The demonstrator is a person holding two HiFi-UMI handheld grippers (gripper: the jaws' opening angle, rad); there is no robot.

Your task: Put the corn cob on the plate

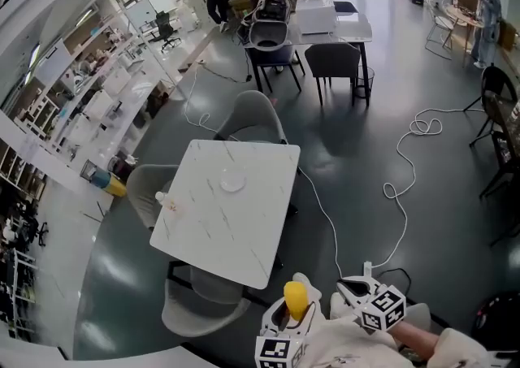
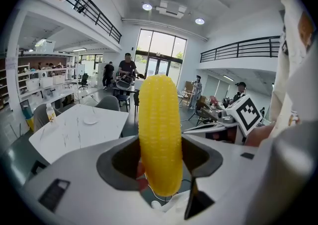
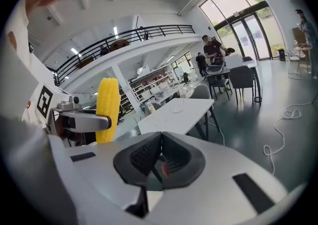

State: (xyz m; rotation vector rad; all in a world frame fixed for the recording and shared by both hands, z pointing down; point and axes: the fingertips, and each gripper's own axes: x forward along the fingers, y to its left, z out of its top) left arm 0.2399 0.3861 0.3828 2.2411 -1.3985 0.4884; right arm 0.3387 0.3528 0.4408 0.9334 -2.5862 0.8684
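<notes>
Plainly the left tool (image 1: 290, 318) is clamped on the lower part of the corn (image 2: 159, 129), holding it upright and clear for carrying, well apart from the plate (image 1: 232, 183) on the tabletop (image 1: 244, 232), while the right tool (image 3: 160, 159), jaws together on nothing, hangs equally far from the plate, likely unneeded.

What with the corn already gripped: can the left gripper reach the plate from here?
Probably not yet: the left gripper, shut on the corn cob, is short of the table; the plate lies mid-table, with nothing between.
</notes>
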